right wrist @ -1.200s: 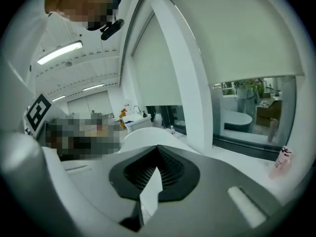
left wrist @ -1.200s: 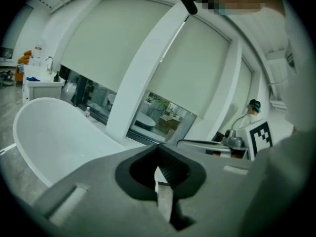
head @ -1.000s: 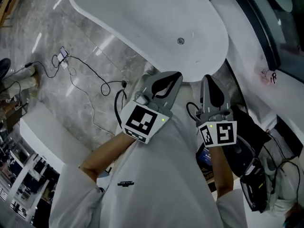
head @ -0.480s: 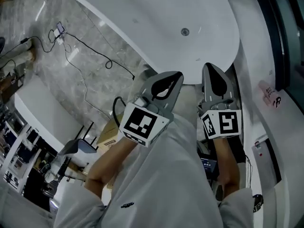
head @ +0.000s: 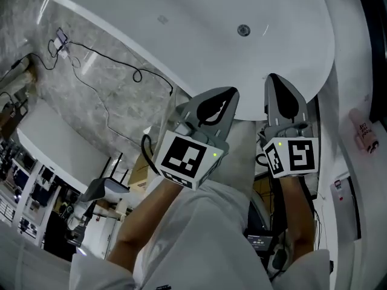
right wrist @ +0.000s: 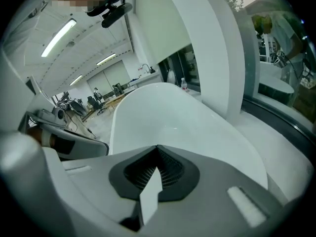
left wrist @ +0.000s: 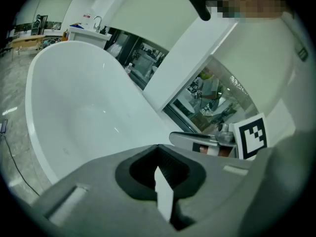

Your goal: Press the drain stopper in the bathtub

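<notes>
**Head view.** The bathtub (head: 181, 17) fills the upper frame, and its far end is cut off by the top edge. The drain stopper (head: 243, 30) sits in the tub floor. It is too small to tell whether it is raised or pressed. The left gripper (head: 230, 94) and right gripper (head: 273, 78) are held side by side at the near rim, well apart from the stopper. A cable (head: 109, 59) lies on the marble floor (head: 78, 95) to the left of the tub.

**Left gripper view.** The jaws are pressed together tip to tip, with nothing between them. The tub basin lies beyond, but the stopper cannot be made out. The right gripper shows at the right, partly hidden behind the left gripper's body.

**Right gripper view.** The jaws meet, with nothing between them. The tub interior lies ahead, and the stopper is not discernible. The left gripper is cut off at the left edge.
</notes>
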Available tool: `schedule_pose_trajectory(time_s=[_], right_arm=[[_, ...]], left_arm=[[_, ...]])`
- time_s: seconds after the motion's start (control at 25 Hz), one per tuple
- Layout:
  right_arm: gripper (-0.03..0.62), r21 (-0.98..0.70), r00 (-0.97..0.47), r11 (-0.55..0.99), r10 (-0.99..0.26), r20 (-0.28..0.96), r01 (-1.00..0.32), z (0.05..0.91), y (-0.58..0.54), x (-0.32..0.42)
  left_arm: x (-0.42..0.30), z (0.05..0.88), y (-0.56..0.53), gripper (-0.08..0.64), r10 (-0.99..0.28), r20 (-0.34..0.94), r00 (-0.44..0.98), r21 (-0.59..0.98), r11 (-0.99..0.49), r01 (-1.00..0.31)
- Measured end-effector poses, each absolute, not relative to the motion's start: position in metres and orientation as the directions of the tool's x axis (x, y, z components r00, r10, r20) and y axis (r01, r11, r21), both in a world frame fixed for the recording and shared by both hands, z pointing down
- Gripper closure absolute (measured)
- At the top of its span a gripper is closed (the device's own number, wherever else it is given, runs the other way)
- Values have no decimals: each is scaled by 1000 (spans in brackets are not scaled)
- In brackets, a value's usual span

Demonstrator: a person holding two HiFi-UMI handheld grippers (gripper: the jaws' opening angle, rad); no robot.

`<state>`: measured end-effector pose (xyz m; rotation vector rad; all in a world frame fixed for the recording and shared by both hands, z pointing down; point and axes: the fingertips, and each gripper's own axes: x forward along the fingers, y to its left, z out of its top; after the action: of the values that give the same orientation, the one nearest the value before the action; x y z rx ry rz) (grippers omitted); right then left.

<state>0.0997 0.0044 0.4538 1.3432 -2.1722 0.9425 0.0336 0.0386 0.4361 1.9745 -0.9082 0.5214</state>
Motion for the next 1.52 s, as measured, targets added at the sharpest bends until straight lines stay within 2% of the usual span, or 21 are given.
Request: schedule_pose_trajectory(time_s=[0.64, 1.52], right_arm=[[591, -332, -376, 182, -547, 748, -926, 647, -3, 105], [589, -300, -341, 163, -427, 838, -940, 833, 2, 115]], left_arm=[[23, 628, 44, 556, -361, 736, 573, 528, -224, -819], [49, 764, 34, 557, -312, 754, 579, 513, -272, -814]])
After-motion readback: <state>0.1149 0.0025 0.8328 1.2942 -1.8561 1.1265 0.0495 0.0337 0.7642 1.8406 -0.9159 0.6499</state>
